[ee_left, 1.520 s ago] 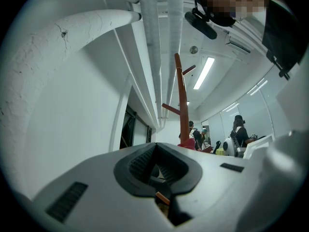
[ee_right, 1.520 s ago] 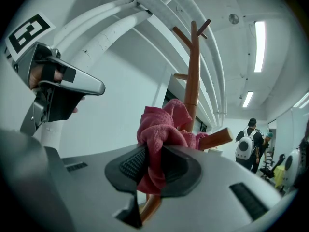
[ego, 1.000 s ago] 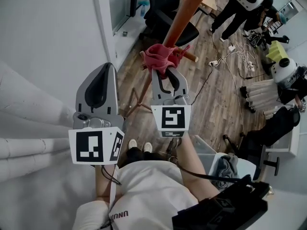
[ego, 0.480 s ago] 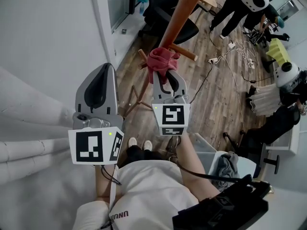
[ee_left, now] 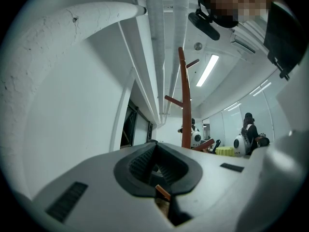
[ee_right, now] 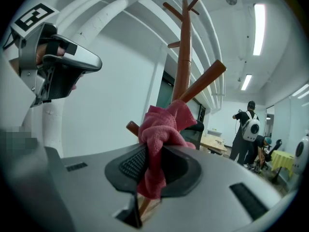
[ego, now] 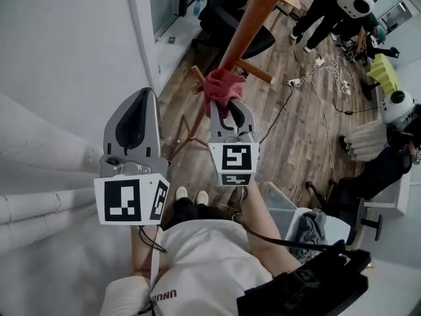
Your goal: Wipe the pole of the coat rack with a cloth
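Pink terry cloth [ego: 223,84]: bunched into a wad, pinched between the pads of the right tongs [ego: 230,107]. A tail hangs down through the jaws, and the bulk stands out ahead of the tips. The right tongs are closed on it.

Position: the wad presses against the reddish-brown wooden pole of the coat rack [ego: 253,12], straight ahead of the right tips. This is the height where angled wooden pegs [ego: 253,73] branch off, one just right of the wad. In the right gripper view the pole [ee_right: 183,57] rises above the cloth [ee_right: 161,134].

Left tongs [ego: 136,120]: jaws together, nothing between them. They are held left of the right tongs, well clear of the pole, doing no work.

Handling, judged:
- Cloth is light, limp and compressible and will slip out if pinched by an edge. Best held as now, by a thick fold deep in the ribbed pads.
- Pole looks stiff and smooth.
- The rack stands free on the wood-plank floor [ego: 289,130], so a hard sideways push may rock it.
- Pegs are likely snag points for the loose cloth.
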{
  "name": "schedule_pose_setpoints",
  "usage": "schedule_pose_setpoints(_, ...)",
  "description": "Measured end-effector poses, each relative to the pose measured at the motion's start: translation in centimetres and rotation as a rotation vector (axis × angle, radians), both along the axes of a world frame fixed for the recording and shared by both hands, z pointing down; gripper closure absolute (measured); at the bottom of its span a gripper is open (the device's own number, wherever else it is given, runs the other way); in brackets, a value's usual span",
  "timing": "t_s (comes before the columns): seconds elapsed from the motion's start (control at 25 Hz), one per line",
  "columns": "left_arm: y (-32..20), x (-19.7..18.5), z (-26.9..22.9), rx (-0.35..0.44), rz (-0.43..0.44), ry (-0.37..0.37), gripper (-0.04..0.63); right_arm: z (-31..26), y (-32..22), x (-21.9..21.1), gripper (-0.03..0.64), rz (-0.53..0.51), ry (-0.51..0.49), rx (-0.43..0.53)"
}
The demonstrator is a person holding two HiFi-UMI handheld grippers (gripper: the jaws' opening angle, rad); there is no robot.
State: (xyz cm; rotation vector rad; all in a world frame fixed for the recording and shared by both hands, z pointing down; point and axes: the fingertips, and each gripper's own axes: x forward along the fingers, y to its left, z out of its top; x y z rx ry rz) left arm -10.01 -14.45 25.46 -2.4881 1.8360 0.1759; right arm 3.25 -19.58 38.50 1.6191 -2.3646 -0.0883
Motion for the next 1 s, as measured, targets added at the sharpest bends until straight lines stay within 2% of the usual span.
schedule_pose_setpoints(1.0, 0.0, -0.2, 1.1, -0.034, -0.004, 0.001, 0.581, 5.4, 0.4, -0.4, 0.546, -0.007, 0.021, -0.138)
